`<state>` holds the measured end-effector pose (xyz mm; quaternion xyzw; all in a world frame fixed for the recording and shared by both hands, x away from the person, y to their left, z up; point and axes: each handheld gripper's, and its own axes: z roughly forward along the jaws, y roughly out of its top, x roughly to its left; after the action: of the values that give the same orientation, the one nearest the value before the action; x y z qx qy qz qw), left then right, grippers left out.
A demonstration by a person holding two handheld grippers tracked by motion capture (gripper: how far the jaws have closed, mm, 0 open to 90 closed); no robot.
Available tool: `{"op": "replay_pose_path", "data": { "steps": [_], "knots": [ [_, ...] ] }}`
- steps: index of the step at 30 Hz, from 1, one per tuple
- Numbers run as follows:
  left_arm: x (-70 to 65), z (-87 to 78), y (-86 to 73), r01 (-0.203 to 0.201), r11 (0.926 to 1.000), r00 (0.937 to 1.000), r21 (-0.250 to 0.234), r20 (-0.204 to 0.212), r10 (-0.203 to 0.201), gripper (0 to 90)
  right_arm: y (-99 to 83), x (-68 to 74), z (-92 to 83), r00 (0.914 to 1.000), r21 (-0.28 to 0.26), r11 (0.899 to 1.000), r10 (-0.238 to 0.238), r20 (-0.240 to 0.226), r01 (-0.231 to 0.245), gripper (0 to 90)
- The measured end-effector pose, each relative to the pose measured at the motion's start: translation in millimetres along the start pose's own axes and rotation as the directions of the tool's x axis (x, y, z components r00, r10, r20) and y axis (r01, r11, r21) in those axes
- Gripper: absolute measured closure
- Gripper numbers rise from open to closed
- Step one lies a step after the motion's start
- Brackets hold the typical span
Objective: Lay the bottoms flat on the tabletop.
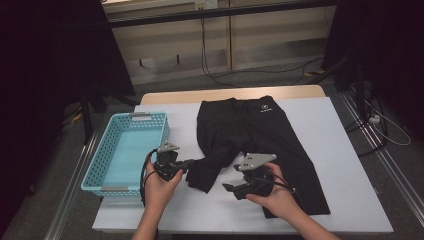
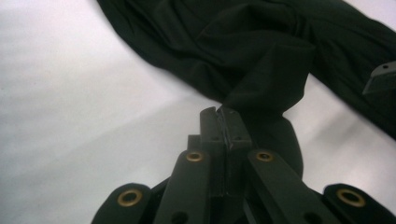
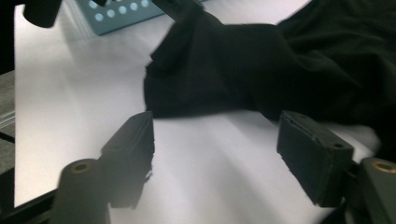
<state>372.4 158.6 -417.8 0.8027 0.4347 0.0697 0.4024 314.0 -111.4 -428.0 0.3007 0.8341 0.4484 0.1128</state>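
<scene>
White table: left claw pinches black shorts leg edge; right claw open.

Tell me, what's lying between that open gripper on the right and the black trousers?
Nothing but bare white table. In the right gripper view, the right gripper stands open over it, just short of the black trousers.

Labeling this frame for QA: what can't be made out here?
- Logo on the black shorts, high view: too small to read.
- Basket, right gripper view: cut off by the top edge.
- Fabric under the right gripper and hand, high view: covered.
- Pinched hem inside the left gripper: hidden by shut jaws.
</scene>
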Motion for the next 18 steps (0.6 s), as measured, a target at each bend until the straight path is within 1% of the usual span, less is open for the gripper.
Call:
{"op": "replay_pose_path", "data": {
  "steps": [2,6,7,10,14,15,16,18],
  "knots": [
    [1.1,0.7,-1.0,0.003,1.0000,1.0000,0.001,0.001,-0.003,89.9,3.0,4.2,7.0,0.9998,-0.002,1.000,-0.014,-0.012,0.014,36.6],
    [2.3,0.1,-1.3,0.006,1.0000,1.0000,0.001,0.006,-0.006,89.9,8.6,12.9,19.6,0.9986,0.000,0.999,-0.041,-0.032,0.041,50.5],
    [2.3,0.1,-1.4,0.008,1.0000,0.9999,-0.003,0.010,-0.008,89.9,9.5,14.8,22.7,0.9981,0.001,0.999,-0.049,-0.037,0.049,52.4],
    [1.7,-1.3,-1.4,0.013,0.9999,0.9998,-0.006,0.013,-0.013,89.9,11.2,19.3,33.2,0.9973,0.012,0.998,-0.053,-0.050,0.054,55.4],
    [3.1,-3.1,-1.1,0.013,0.9999,0.9998,-0.006,0.012,-0.013,89.9,10.3,23.7,47.5,0.9964,0.054,0.997,-0.060,-0.061,0.063,54.6],
    [3.4,-3.0,-1.1,0.012,0.9999,0.9998,-0.002,0.015,-0.011,89.9,9.3,24.5,51.0,0.9958,0.067,0.995,-0.067,-0.062,0.071,53.0],
    [3.0,-2.1,-1.3,0.018,0.9998,0.9997,-0.008,0.017,-0.018,89.9,8.6,25.0,54.3,0.9958,0.077,0.995,-0.065,-0.065,0.070,52.6],
    [2.7,-1.5,-1.3,0.019,0.9998,0.9996,-0.002,0.021,-0.019,89.8,8.0,25.1,59.4,0.9959,0.094,0.993,-0.069,-0.058,0.075,55.7]
  ]
}}
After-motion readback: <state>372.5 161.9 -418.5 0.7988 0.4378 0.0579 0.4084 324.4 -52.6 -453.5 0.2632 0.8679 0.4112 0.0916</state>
